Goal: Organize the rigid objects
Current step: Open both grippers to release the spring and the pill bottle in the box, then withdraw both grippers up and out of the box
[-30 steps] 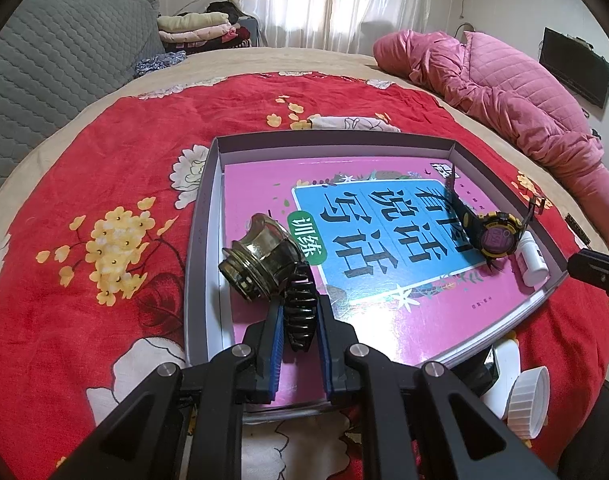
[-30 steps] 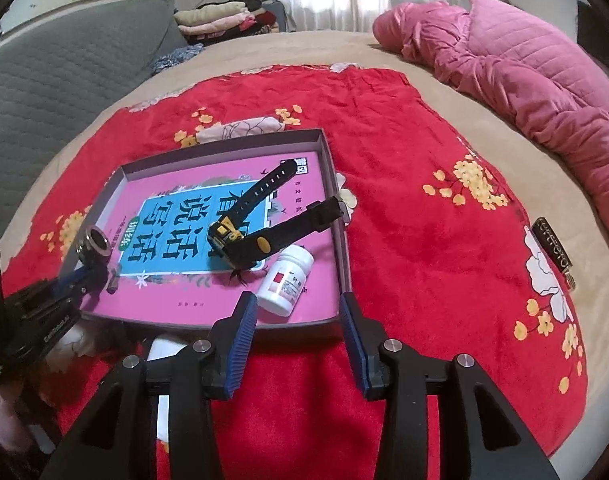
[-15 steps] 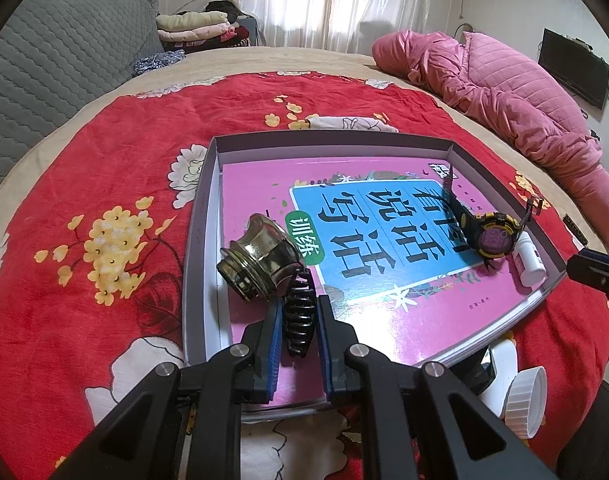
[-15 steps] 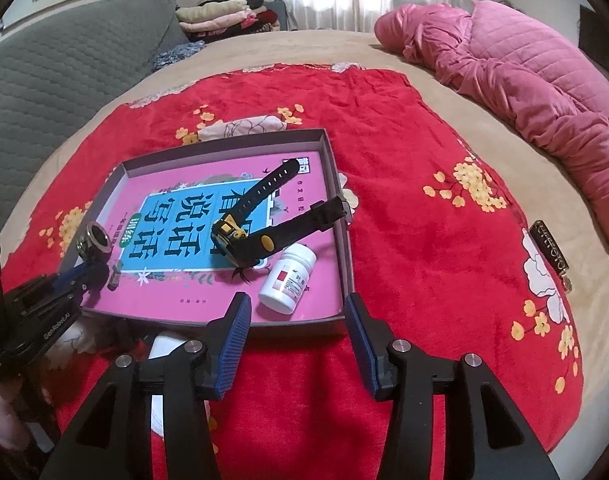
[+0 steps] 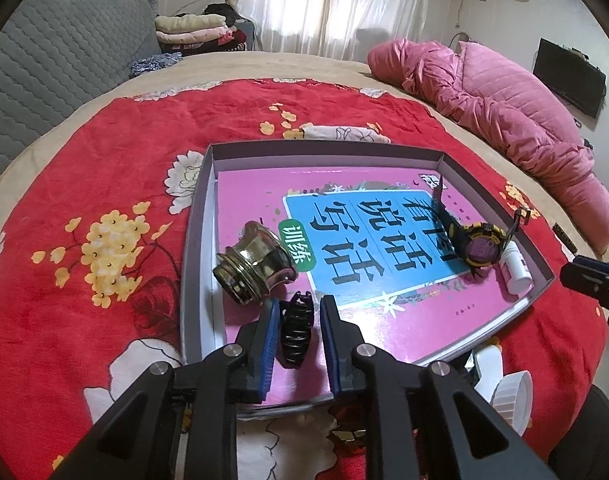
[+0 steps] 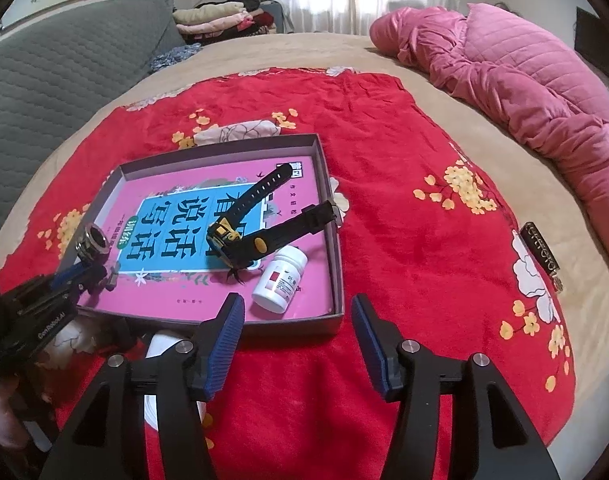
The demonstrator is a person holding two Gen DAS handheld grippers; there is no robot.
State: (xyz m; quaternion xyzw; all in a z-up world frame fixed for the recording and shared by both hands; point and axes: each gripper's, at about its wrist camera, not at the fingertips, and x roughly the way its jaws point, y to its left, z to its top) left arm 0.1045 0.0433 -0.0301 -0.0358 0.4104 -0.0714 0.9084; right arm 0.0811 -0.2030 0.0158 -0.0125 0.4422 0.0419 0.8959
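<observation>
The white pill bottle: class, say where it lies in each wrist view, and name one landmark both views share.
Left wrist view: the white pill bottle lies at the right edge, in the tray's near right corner, beside the watch.
Right wrist view: it lies low in the centre, just beyond the right tool.
Shared landmark: the pink book lining the tray.

Glossy book cover (image 5: 384, 320), seemingly plush blanket (image 5: 116, 152)

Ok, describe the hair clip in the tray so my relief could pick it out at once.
On the red floral blanket sits a shallow grey tray lined with a pink book. At its near left corner, between the opening jaws of the left gripper, lies the hair clip. It is black with curved interlocking teeth, unlike the shiny brass cap just beyond it.
</observation>
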